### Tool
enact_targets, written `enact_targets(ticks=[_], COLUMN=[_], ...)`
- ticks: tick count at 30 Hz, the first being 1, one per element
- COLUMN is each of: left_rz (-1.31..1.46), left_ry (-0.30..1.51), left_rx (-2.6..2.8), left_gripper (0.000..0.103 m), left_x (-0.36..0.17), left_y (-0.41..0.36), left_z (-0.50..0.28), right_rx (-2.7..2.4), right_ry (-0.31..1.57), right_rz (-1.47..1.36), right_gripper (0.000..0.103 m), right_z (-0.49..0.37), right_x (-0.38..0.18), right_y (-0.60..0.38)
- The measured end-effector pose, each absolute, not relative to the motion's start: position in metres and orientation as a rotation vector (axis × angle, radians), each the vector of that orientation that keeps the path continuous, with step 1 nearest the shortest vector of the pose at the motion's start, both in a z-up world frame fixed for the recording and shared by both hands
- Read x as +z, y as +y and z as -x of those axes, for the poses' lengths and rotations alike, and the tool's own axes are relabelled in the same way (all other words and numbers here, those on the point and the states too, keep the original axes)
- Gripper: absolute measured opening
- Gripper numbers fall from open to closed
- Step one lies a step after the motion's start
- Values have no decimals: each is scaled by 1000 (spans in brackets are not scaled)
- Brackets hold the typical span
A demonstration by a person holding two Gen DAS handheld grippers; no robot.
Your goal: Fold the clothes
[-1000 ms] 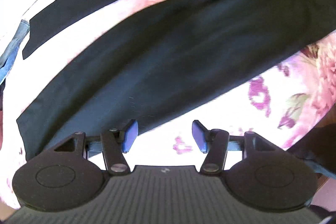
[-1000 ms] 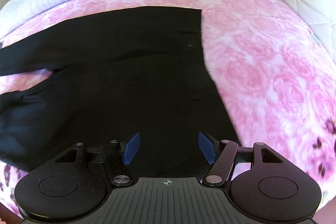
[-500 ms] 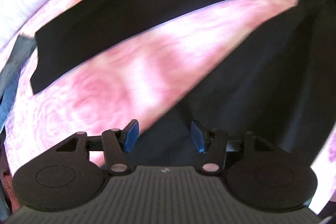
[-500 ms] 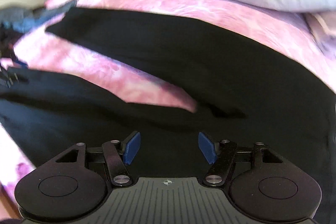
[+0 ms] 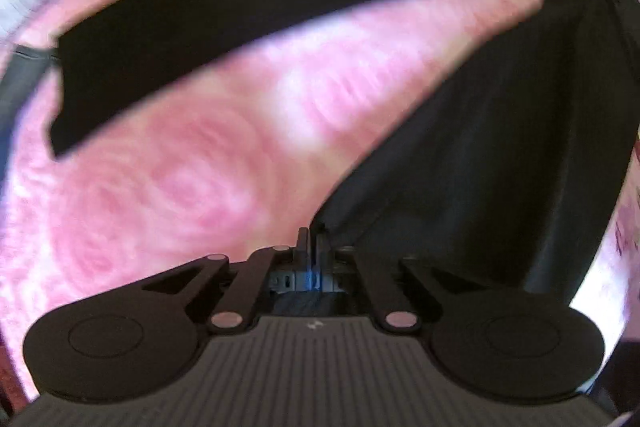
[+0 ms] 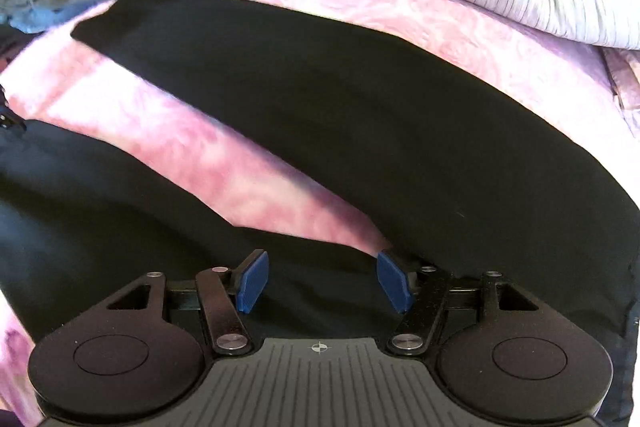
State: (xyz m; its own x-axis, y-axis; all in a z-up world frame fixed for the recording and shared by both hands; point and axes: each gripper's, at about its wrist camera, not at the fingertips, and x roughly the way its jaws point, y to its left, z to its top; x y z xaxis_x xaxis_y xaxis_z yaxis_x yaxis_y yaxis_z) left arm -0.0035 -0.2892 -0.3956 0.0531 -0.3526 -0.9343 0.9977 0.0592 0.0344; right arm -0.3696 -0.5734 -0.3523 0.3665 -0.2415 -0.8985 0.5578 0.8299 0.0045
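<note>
Trousers [image 6: 360, 115] — legs splayed leftward, left gripper [image 5: 311, 247] pinching hem

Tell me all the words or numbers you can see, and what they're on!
No words, numbers or brand names can be read anywhere.
Right tool: only a small crosshair sign on its ribbed body, no letters.
Left tool: a tiny pale mark on its ribbed body, too blurred to read.
Black trousers and pink rose bedspread: no labels visible.
</note>
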Motion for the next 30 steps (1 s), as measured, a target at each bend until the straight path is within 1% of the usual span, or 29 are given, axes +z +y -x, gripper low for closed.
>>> enact_targets(ticks=[2,3,4,7,9,10,13,14,15,16,18,19,20,22,26,29,30], left_rz=[-797,-790,-818,-906,-935,-935,-950,-959,-962,-964,-962,-960,-955,-934,-917,-930,-920], left_ry=[952,967,981,996,987,985,975,970,972,974,973,972,964,941,963,976,981], left_rx=[-1223,-1210,-1209,-1230,-1235,-1233,-1235,-1237,-1238,-1238,-1232,-1228,-1224,-1212,-1185,-1157,-1146], left_gripper=[1,1,1,0,0,0,1,1,1,1,1,1,1,1,2,6,11], left_x=[-387,-389,-394,-406,-404,-403,-399,-398,-399,-401,-401,-401,-400,-397,-402,-407,-406], left_y=[-282,-282,-282,-284,-283,-283,-282,-282,-281,-281,-283,-283,-284,-284,-287,-288,-287], left_z=[-10,-10,-7,6,9,9,9,9,9,9,9,9,9,8,4,2,1], right_rx=[-516,-532,-556,-588,-571,-556,-515,-514,-514,-491,-453,-445,-436,-466,-561,-569,-571], right_ry=[1097,1073,1037,1033,1100,1120,1163,1148,1156,1202,1257,1260,1263,1204,1075,1080,1072], right_rz=[-352,-368,-403,-516,-467,-444,-384,-403,-397,-359,-287,-257,-228,-236,-278,-292,-283], right_gripper=[65,65,65,65,64,57,45,41,41,40,36,22,4,1,1,2,3], right_z=[371,373,374,375,363,358,346,346,344,341,339,339,339,340,343,344,344], right_x=[-358,-359,-361,-368,-378,-380,-384,-381,-380,-383,-389,-391,-392,-389,-380,-381,-377], right_y=[-577,-580,-584,-599,-607,-609,-614,-617,-618,-615,-607,-604,-601,-608,-630,-633,-627])
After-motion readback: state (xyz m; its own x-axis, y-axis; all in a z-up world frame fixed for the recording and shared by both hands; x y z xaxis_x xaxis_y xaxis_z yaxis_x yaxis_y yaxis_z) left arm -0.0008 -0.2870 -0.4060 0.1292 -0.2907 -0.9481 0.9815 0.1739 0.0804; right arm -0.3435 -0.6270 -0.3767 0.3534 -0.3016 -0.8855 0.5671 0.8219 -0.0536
